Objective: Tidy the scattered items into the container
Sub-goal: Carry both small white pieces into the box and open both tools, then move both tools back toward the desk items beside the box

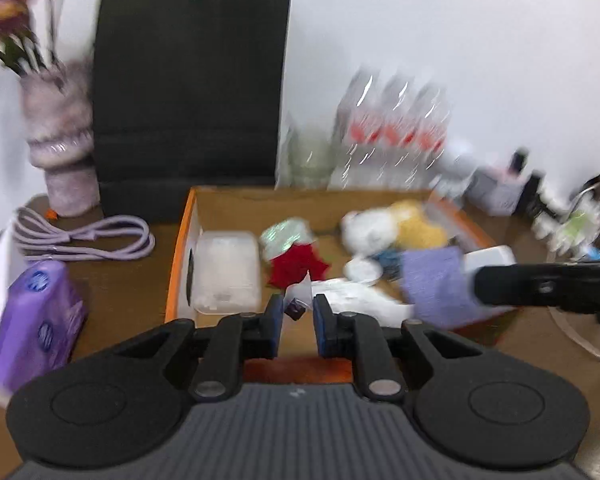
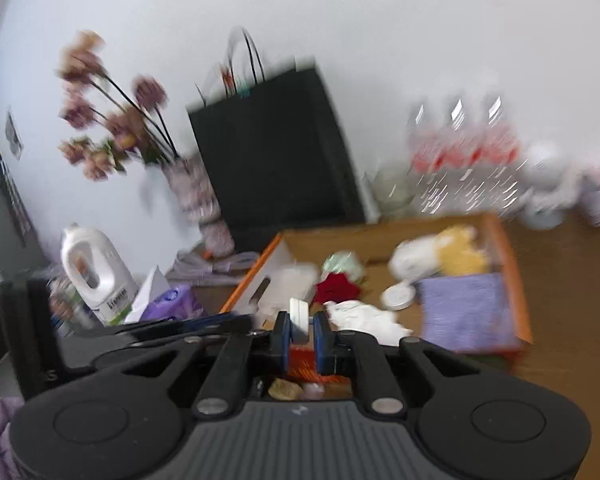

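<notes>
An open cardboard box [image 1: 179, 248] with orange edges lies on the brown table. It holds a clear plastic case [image 1: 227, 270], a red fabric flower [image 1: 294, 266], a white and yellow plush [image 1: 392, 226], a purple cloth [image 1: 436, 280] and crumpled white paper [image 1: 356, 294]. My left gripper [image 1: 298, 312] hovers over the box's near edge, shut on a small dark purple item [image 1: 294, 313] with a white scrap above it. My right gripper [image 2: 303, 326] is shut on a flat white block [image 2: 299, 312], also over the near edge. The box [image 2: 516, 280] is blurred in the right wrist view.
Behind the box stand a black paper bag [image 1: 188, 92], a vase of flowers [image 1: 60, 140] and a pack of water bottles [image 1: 392, 136]. A purple cable [image 1: 84, 236] and a purple tissue pack [image 1: 36, 312] lie to the left. A white detergent bottle [image 2: 96, 268] stands farther left.
</notes>
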